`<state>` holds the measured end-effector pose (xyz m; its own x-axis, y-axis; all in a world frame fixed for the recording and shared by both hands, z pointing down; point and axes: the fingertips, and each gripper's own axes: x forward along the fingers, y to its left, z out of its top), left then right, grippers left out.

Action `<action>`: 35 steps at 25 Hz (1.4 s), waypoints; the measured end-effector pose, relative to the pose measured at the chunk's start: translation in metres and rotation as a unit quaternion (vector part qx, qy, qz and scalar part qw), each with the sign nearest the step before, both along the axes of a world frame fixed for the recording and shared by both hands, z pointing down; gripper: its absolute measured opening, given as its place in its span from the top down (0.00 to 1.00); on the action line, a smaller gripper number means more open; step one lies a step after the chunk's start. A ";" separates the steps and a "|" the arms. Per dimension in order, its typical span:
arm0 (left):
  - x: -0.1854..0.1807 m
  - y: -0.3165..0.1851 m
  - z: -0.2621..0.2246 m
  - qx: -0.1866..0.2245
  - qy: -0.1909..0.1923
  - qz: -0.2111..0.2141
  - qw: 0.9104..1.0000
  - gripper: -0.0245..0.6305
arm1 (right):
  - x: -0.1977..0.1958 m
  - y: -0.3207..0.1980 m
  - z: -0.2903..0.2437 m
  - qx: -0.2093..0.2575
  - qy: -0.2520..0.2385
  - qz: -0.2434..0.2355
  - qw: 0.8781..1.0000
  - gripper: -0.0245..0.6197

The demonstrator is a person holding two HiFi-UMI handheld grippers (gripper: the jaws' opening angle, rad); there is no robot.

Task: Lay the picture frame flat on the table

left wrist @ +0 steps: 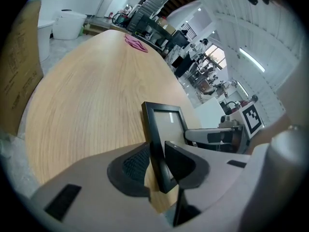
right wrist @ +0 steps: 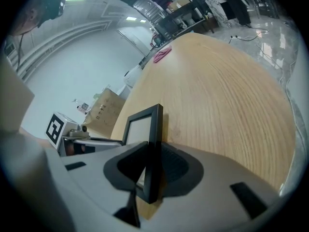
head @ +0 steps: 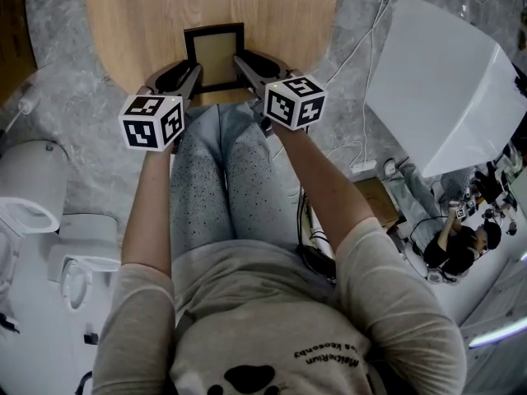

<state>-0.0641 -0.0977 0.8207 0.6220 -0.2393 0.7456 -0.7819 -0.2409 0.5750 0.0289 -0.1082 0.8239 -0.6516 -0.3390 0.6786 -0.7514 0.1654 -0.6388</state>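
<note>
A black picture frame (head: 216, 56) stands close to upright near the front edge of the wooden table (head: 132, 23), its pale face toward me. My left gripper (head: 191, 76) straddles the frame's left edge. In the left gripper view that edge (left wrist: 155, 139) runs between the pads (left wrist: 134, 164), which sit close on both sides without clearly pressing, so this gripper (left wrist: 159, 164) is open. My right gripper (head: 244, 66) is shut on the frame's right edge. In the right gripper view the black edge (right wrist: 154, 144) is pinched between the dark pads (right wrist: 174, 166) of that gripper (right wrist: 150, 170).
A pink object (left wrist: 136, 43) lies at the table's far end. A cardboard box (left wrist: 19, 71) stands by the table's left side. A large white box (head: 445, 97) and cables (head: 362, 48) lie on the floor to the right, white fixtures (head: 33, 188) to the left.
</note>
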 end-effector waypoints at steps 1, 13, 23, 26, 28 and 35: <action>-0.001 0.001 -0.001 0.003 -0.003 -0.003 1.000 0.80 | 0.000 0.000 0.000 -0.002 0.000 0.003 1.000 0.82; 0.000 -0.002 -0.013 0.049 -0.035 -0.006 0.998 0.93 | 0.001 0.000 0.001 -0.011 0.017 0.022 1.000 0.82; 0.003 0.001 -0.004 0.044 -0.058 0.029 0.997 0.95 | 0.001 0.001 0.001 -0.005 0.043 0.014 0.999 0.82; 0.003 0.001 -0.004 0.047 -0.063 0.037 0.996 0.95 | 0.001 0.001 0.000 0.000 0.057 0.003 0.998 0.81; 0.003 0.001 -0.005 0.048 -0.063 0.038 0.996 0.95 | 0.001 0.001 -0.001 0.005 0.073 -0.007 0.997 0.81; 0.004 0.001 -0.004 0.049 -0.058 0.034 0.997 0.95 | 0.008 0.002 -0.007 0.018 0.121 -0.019 0.992 0.86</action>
<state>-0.0605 -0.0970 0.8166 0.5498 -0.2737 0.7892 -0.8218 -0.3461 0.4526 0.0368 -0.1058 0.8173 -0.4839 -0.3440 0.8047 -0.8748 0.2165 -0.4334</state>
